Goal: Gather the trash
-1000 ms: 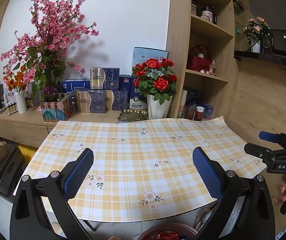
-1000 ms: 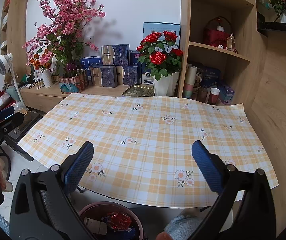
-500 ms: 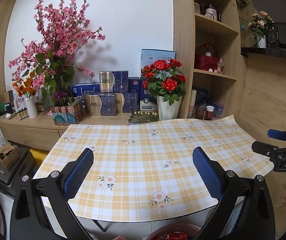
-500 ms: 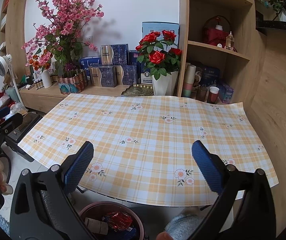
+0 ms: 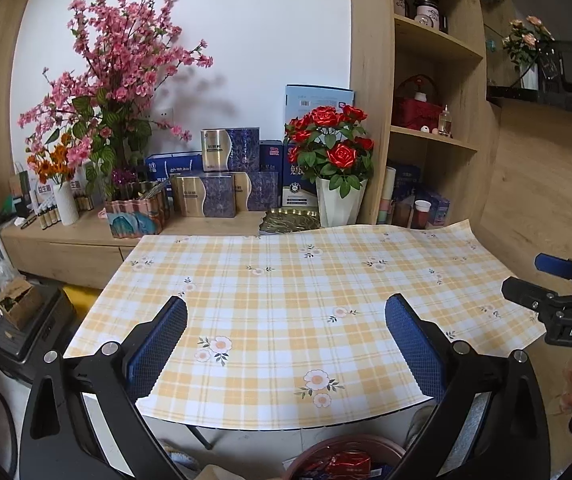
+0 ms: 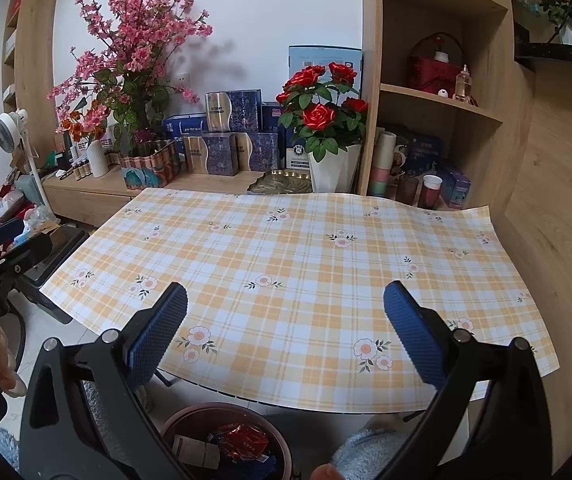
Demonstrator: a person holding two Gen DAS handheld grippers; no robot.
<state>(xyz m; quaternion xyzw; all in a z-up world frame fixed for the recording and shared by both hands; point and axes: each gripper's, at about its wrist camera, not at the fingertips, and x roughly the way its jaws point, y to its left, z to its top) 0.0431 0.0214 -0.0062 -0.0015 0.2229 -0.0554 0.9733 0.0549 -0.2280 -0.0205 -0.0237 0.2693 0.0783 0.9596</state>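
Both my grippers are hanging over the near edge of the table (image 6: 326,264) with its yellow plaid cloth; left gripper (image 5: 286,344) has its jaws spread wide with nothing between them; right gripper (image 6: 286,340) same deal, wide apart and gripping nothing; the trash (image 6: 242,442), red wrappers and a bit of cardboard, sits in the brown bin (image 6: 190,420) on the floor just below the table edge; red roses (image 6: 320,108) stand at the back.
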